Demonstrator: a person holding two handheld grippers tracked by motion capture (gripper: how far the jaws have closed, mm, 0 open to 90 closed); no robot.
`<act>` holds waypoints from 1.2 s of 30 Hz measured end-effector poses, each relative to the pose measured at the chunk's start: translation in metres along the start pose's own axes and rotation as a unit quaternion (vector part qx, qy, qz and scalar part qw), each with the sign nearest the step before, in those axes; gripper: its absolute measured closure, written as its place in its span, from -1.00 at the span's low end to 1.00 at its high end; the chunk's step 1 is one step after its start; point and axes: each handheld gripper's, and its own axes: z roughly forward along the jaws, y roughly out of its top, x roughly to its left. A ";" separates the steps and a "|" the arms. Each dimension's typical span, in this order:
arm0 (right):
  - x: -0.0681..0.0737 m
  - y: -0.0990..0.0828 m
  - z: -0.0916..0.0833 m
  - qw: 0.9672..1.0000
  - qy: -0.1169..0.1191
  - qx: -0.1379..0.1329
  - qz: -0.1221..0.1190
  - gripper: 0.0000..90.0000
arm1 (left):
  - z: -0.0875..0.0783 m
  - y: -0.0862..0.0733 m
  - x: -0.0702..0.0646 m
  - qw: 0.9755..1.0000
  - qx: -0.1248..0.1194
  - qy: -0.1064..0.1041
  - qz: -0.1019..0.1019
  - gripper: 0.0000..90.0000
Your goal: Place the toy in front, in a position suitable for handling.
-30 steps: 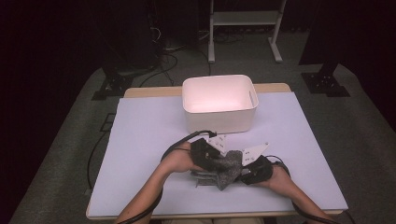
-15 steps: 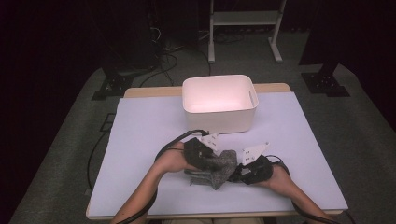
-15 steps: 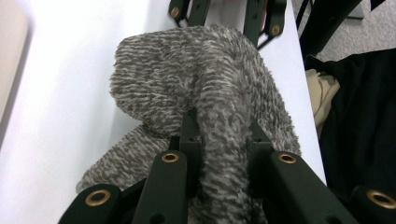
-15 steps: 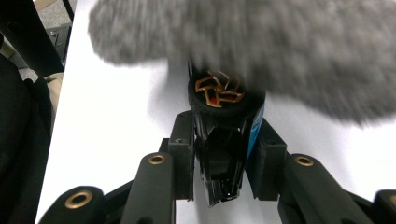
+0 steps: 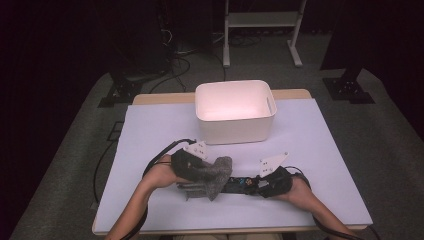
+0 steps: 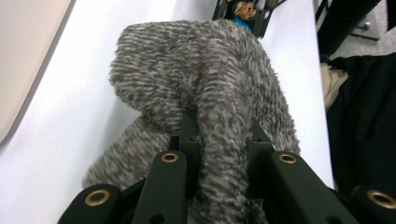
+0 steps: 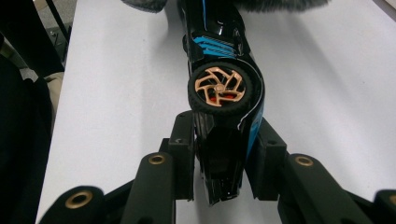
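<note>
A fuzzy grey cloth [image 5: 212, 176] is bunched over the front part of a black toy car [image 5: 239, 184] with blue stripes near the table's front edge. My left gripper [image 5: 200, 172] is shut on the cloth [image 6: 210, 93], which runs between its jaws and drapes ahead of them. My right gripper [image 5: 257, 185] is shut on the toy car [image 7: 224, 93], held on its side at one end, with a copper-spoked wheel [image 7: 218, 87] facing up. The car's far end goes under the cloth [image 7: 280, 3].
A white bin [image 5: 235, 111] stands behind the grippers at mid table, its inside bare. The table has a pale lilac cover [image 5: 320, 140] with free room left and right. Cables trail from both grippers. Dark stands and a white frame sit on the floor beyond.
The left gripper has shifted slightly right and forward with the cloth, rubbing it along the car. The right gripper and the car have hardly moved.
</note>
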 end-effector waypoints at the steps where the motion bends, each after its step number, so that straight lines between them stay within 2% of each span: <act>1: 0.000 0.000 0.000 1.000 0.001 0.000 0.002 0.47 | -0.001 -0.003 0.001 1.000 0.000 0.002 -0.001 0.67; 8: -0.001 0.000 0.000 1.000 0.003 0.000 0.004 0.47 | -0.002 -0.015 0.002 1.000 -0.011 -0.001 -0.016 0.67; 13: -0.003 0.003 0.000 1.000 0.011 0.004 0.012 0.43 | 0.004 -0.013 0.001 1.000 -0.010 -0.008 -0.013 0.67; 20: -0.004 0.018 0.003 1.000 0.016 0.005 0.005 0.32 | 0.007 -0.011 0.001 1.000 -0.014 -0.011 -0.013 0.67; 28: -0.004 0.053 0.009 0.998 0.016 0.041 -0.039 0.31 | 0.007 -0.012 0.000 1.000 -0.019 -0.009 -0.014 0.67; 32: -0.002 0.063 0.014 0.997 0.013 0.059 -0.050 0.29 | 0.007 -0.013 0.000 1.000 -0.021 -0.010 -0.013 0.67; 36: -0.001 0.072 0.020 0.996 0.020 0.070 -0.055 0.26 | 0.006 -0.015 0.000 0.999 -0.028 -0.012 -0.015 0.67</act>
